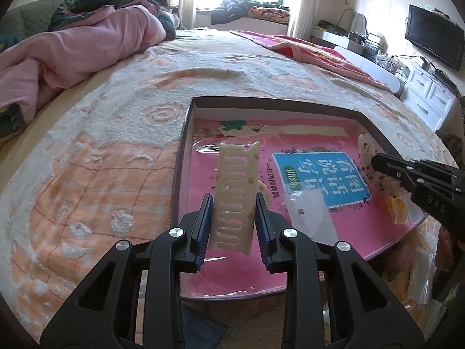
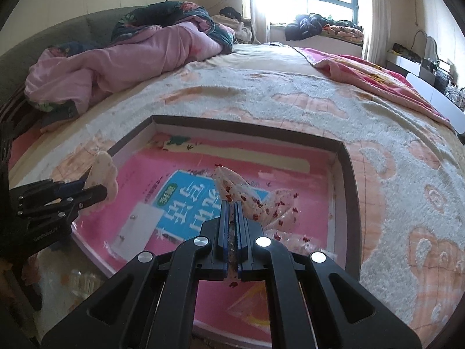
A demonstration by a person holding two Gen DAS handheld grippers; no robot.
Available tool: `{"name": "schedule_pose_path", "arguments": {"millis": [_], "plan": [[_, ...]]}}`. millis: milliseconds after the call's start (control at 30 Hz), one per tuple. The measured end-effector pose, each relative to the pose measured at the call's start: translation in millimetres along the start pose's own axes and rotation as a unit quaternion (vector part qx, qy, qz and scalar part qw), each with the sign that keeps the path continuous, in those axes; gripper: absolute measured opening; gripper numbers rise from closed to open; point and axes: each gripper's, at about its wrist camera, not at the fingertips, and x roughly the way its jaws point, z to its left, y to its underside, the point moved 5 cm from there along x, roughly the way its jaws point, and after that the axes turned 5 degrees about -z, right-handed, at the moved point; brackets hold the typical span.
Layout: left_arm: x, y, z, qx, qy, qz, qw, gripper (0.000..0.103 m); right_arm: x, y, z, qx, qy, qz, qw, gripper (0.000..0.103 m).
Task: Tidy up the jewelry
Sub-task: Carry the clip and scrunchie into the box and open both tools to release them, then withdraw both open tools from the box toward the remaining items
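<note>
On the bed (image 1: 96, 151), over its fuzzy peach-and-cream blanket, sits a shallow dark-walled box (image 1: 181, 157) lined with a pink booklet (image 1: 322, 174) that bears a blue title panel. Above the box's left side, the left claw (image 1: 232, 200) is clenched on a cream hair comb (image 1: 235, 192) dotted with small flowers; the comb stands nearly upright between the blue pads (image 1: 203, 218), its teeth slots facing the camera and its top end pointing toward the far wall of the box. Near the box's right wall, the right claw (image 2: 232, 206) is squeezed almost closed on a clear plastic bag (image 2: 247, 195) speckled with red bits, which fans out ahead of the fingertips over the booklet's blue panel. Between the two claws, toward the near edge of the box, a small clear packet (image 1: 311, 212) with tiny pieces inside lies flat on the booklet. Just outside the box's near edge, a pale ribbed item (image 2: 82, 283) rests under clear plastic; what it is cannot be made out. A rumpled pink quilt (image 1: 75, 46) is heaped at the bed's far left corner.
</note>
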Motion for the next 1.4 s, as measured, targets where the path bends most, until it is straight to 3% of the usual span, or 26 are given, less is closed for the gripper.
{"name": "schedule_pose_path", "arguments": {"millis": [133,500,567,733,867,1033,1200,1400], "plan": [[-0.9,0.6,-2.3,0.004,0.003,0.0,1.0,0.021,-3.0,5.1,-0.3,0.005,-0.002,0.002,1.0,0.006],[-4.8,-0.1,-4.7,0.004,0.006,-0.004,1.0,0.022,-23.6,13.8,-6.1,0.026,-0.004,-0.017,1.0,0.035],[-7.7,0.0,-5.7,0.002,0.008,-0.007,0.9999,0.023,-27.8,15.0,-7.4,0.03,-0.004,-0.02,0.999,0.044],[-17.9,-0.6,-9.0,0.0,0.008,-0.017,0.9998,0.035,-43.0,18.3,-10.2,0.038,0.0,-0.036,0.999,0.061],[-26.4,0.0,-10.0,-0.006,0.009,-0.024,0.9997,0.053,-53.9,18.9,-13.9,0.042,0.007,-0.048,0.998,0.073],[-35.5,1.2,-12.2,-0.01,0.009,-0.032,0.9994,0.064,-70.5,17.0,-17.7,0.049,0.016,-0.07,0.996,0.081],[-49.0,0.4,-13.3,-0.012,0.006,-0.046,0.9988,0.081,-85.7,16.4,-19.9,0.053,0.025,-0.086,0.995,0.086],[-68.7,1.4,-13.7,-0.017,0.005,-0.069,0.9974,0.091,-102.0,21.2,-21.1,0.057,0.03,-0.096,0.993,0.087]]}}
